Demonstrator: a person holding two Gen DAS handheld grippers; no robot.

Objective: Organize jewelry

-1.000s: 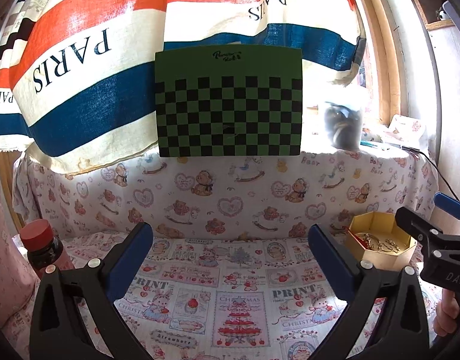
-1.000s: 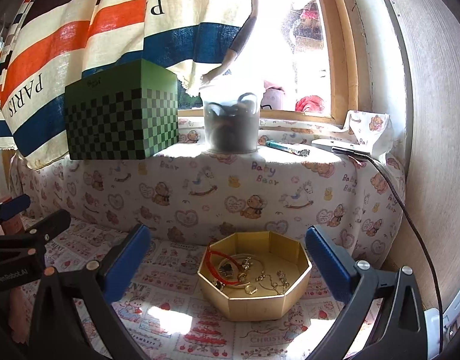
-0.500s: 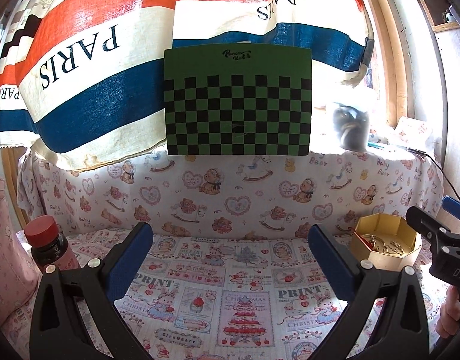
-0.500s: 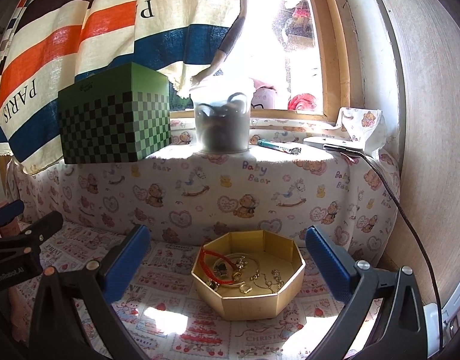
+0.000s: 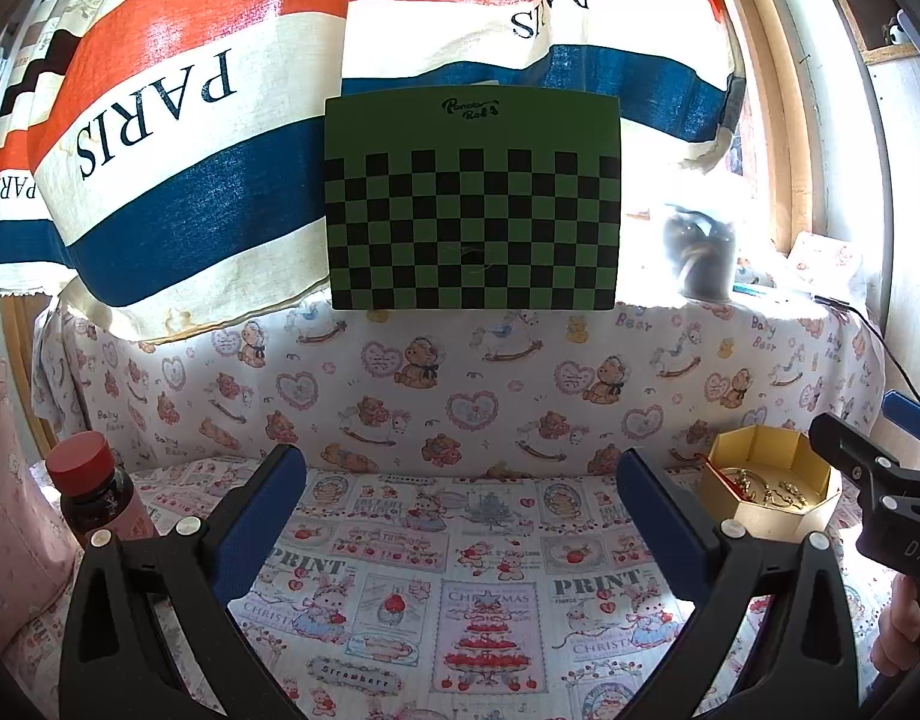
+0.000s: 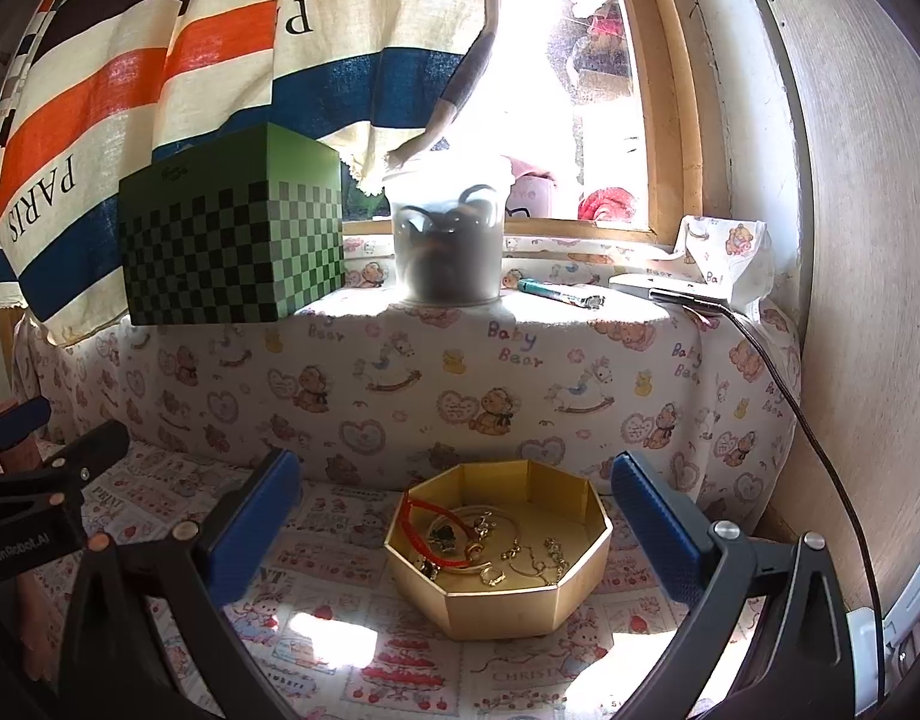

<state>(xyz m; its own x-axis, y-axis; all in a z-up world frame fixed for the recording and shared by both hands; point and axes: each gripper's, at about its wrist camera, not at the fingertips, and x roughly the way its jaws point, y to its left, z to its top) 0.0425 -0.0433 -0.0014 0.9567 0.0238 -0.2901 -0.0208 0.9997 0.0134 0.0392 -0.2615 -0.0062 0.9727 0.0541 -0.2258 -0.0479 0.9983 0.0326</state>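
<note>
Glossy gold box (image 6: 499, 597), printed cloth (image 6: 400, 372)

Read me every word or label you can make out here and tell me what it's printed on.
"PARIS": striped curtain.
"Baby Bear": bear-print ledge cloth.
"PRINT", "CHRISTMAS", "Strawberry": patterned tablecloth.
"GenRobot.AI": left gripper.
"DAS", cut off: right gripper.
"HERME", cut off: curtain's top edge.
Script logo on green checkered box: too stylised to read surely.

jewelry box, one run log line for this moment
left gripper: open, empty | right gripper: open, facing gold box | jewelry: in box
</note>
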